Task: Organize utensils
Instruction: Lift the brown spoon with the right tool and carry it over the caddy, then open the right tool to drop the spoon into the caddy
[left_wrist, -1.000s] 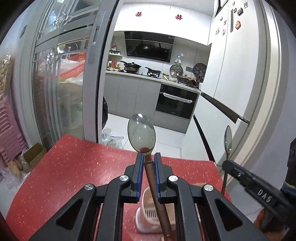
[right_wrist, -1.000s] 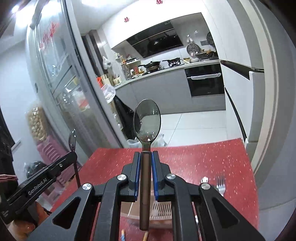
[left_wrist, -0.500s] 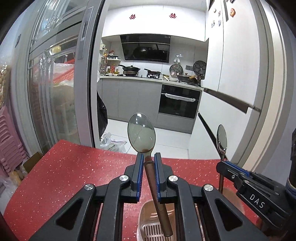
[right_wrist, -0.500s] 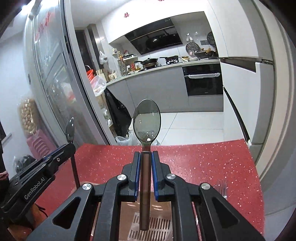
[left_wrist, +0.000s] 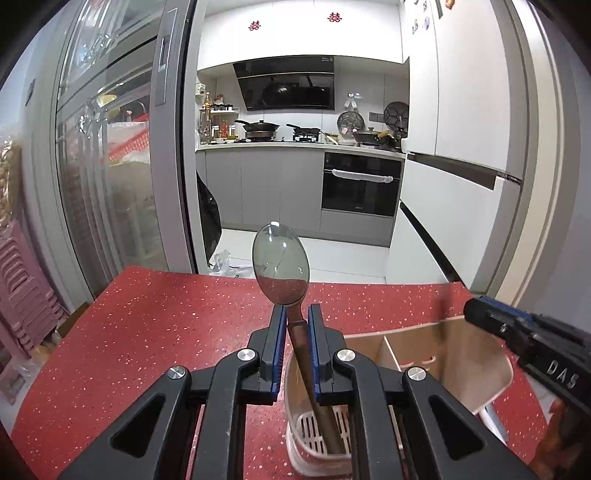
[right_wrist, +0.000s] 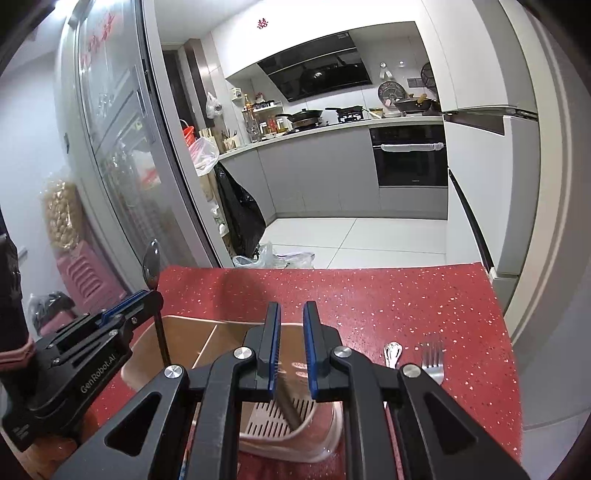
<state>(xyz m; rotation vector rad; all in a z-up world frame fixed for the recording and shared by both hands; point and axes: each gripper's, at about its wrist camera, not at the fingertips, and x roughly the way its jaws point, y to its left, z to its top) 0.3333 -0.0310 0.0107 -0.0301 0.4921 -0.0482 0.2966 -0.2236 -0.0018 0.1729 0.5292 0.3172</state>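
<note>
Step in hand: dropping spoons into the utensil holder (left_wrist: 476, 369). The left hand-held gripper (left_wrist: 295, 325) is clenched on a brown-handled spoon (left_wrist: 280, 262), bowl up, its handle tip already inside the holder's slotted compartment. The right hand-held gripper (right_wrist: 291, 332) stands released above the holder, and a blurred second handle (right_wrist: 290, 406) leans inside below it. A fork (right_wrist: 432, 360) lies on the red tabletop (right_wrist: 369, 295) just right of the holder. The next move likely calls for releasing the left spoon, then fetching the fork.

"DAS", "GenRobot.AI" on hand-held grippers (left_wrist: 535, 347) (right_wrist: 92, 354)
</note>
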